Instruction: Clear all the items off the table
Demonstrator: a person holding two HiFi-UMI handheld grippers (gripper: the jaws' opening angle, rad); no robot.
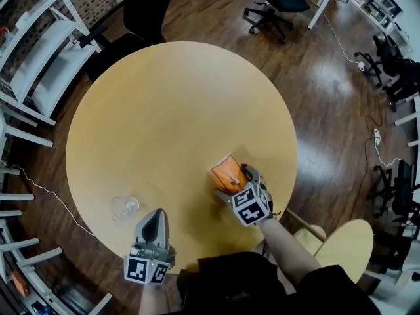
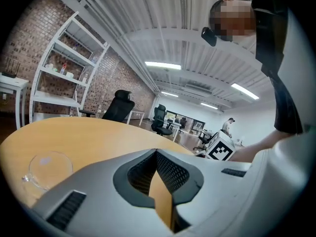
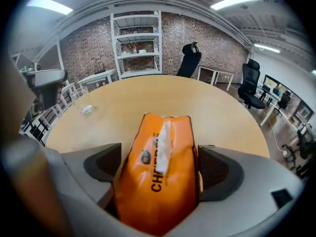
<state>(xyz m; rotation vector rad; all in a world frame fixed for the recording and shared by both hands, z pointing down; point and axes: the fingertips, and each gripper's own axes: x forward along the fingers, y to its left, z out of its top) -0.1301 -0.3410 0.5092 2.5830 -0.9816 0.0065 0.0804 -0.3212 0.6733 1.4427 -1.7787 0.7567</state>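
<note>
Orange tissue pack [image 3: 159, 179] on desk [image 1: 164, 110], between wide, released jaws of right hand-held gripper [image 1: 233, 179], long axis along them. Left hand-held gripper [image 1: 157, 216] clenched, empty; clear glass cup [image 1: 123, 207] just left-ahead.

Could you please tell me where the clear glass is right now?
In the head view, the clear glass sits on the round table by its near-left edge, just left of the left gripper.
</note>
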